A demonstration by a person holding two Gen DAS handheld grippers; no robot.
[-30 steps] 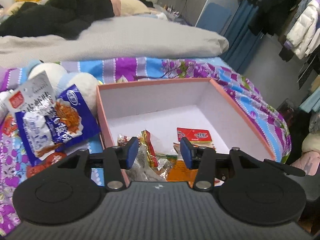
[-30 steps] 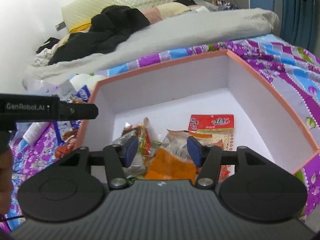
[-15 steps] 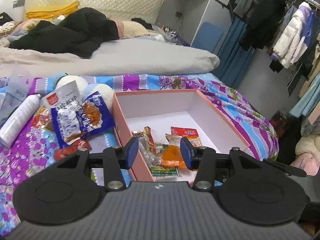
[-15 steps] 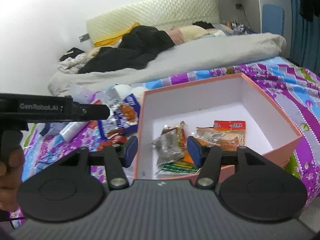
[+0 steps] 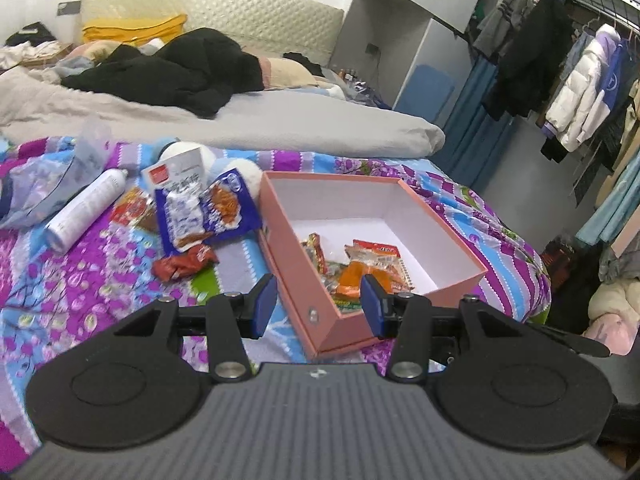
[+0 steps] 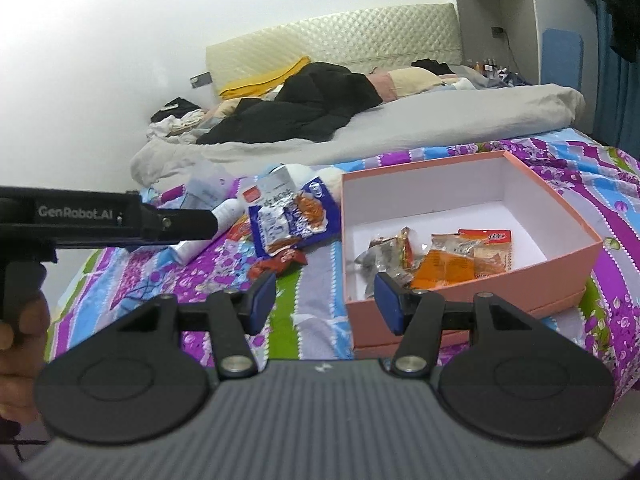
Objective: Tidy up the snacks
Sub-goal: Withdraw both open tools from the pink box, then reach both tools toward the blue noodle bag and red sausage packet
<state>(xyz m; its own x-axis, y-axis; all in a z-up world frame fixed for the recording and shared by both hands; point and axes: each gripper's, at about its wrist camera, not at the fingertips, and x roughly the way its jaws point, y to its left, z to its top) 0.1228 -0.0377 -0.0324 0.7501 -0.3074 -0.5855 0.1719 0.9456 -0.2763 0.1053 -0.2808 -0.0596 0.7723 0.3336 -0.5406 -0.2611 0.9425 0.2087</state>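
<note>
Left wrist view: pink box [image 5: 296, 304] holding orange packet [image 5: 352, 280]; blue snack bag [image 5: 224, 216] and white bottle [image 5: 84, 208] left of box. Left gripper [image 5: 318, 306], right gripper [image 6: 324, 300]: both released, empty.

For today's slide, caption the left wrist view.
Open left tool above pink cardboard box holding snack packets; blue packets outside.
</note>
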